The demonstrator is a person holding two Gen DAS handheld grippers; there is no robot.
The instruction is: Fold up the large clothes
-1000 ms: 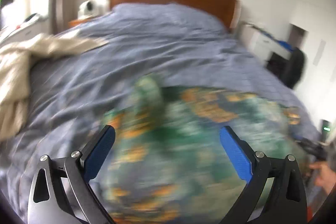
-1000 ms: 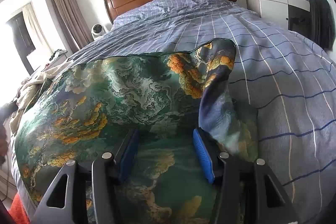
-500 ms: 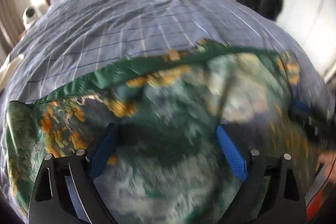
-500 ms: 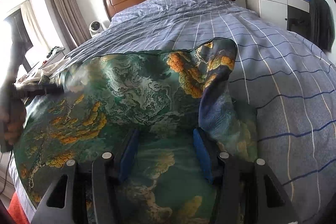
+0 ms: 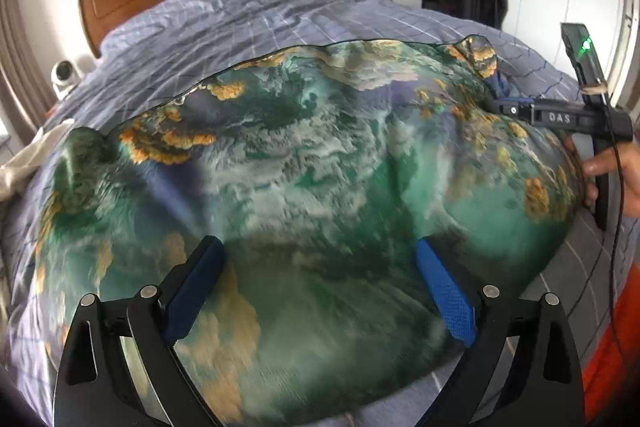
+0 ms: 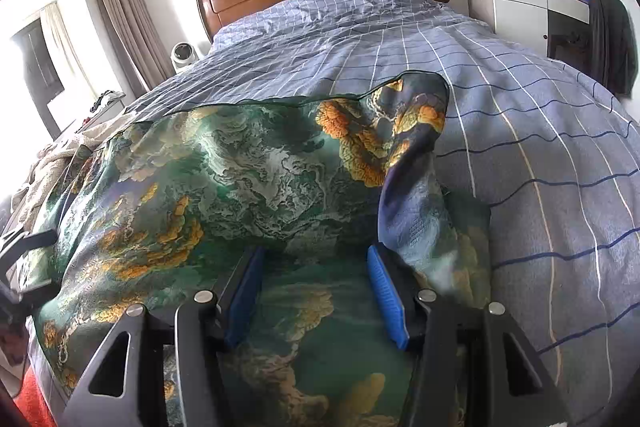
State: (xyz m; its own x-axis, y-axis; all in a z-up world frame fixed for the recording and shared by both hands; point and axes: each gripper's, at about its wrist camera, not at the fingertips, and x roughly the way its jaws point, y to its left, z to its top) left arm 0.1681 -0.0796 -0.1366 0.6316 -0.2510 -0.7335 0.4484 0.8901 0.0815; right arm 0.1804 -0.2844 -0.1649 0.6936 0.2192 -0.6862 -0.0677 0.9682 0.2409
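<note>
Garment: green printed, thin, soft, probably slippery; spread on bed. Take hold at hem corners. Left hand-held gripper apart, empty; right hand-held gripper half-apart, grip unclear.

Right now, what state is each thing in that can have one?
Green printed garment: spread on the bed, right edge folded over, not yet folded up.
Left hand-held gripper: open above the garment, gripping nothing.
Right hand-held gripper: part open, cloth between its fingers, grip unclear.
Blue checked duvet: spread over the bed, wrinkled.
Curtain: drawn aside.
</note>
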